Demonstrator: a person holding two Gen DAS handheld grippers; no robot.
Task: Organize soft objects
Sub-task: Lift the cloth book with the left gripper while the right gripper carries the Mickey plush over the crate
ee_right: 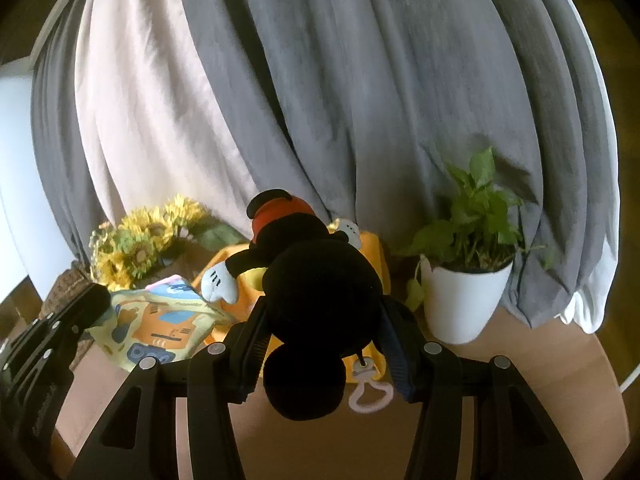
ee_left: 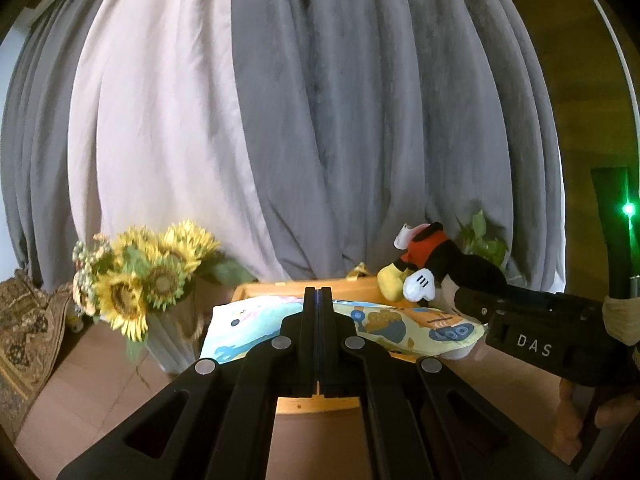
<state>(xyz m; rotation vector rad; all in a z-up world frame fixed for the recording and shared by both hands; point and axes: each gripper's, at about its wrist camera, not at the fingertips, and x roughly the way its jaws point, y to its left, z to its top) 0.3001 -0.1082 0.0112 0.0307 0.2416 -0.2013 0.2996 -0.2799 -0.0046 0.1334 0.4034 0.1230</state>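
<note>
My right gripper [ee_right: 320, 312] is shut on a black Mickey Mouse plush [ee_right: 316, 280] by its head and holds it above the wooden box [ee_right: 376, 248]. The plush [ee_left: 436, 268] shows at the right of the left wrist view, over the box [ee_left: 280, 289]. My left gripper [ee_left: 319, 300] is shut on a small printed pillow [ee_left: 400, 322], yellow and blue with cartoon pictures, and holds it over the box. The pillow [ee_right: 160, 332] and the left gripper [ee_right: 90, 304] appear at the lower left of the right wrist view.
A vase of sunflowers [ee_left: 148, 272] stands left of the box. A green plant in a white pot [ee_right: 464, 292] stands to its right. Grey and white curtains [ee_left: 320, 120] hang close behind. A patterned cloth [ee_left: 24, 332] lies at the far left. The table [ee_right: 500, 400] is wooden.
</note>
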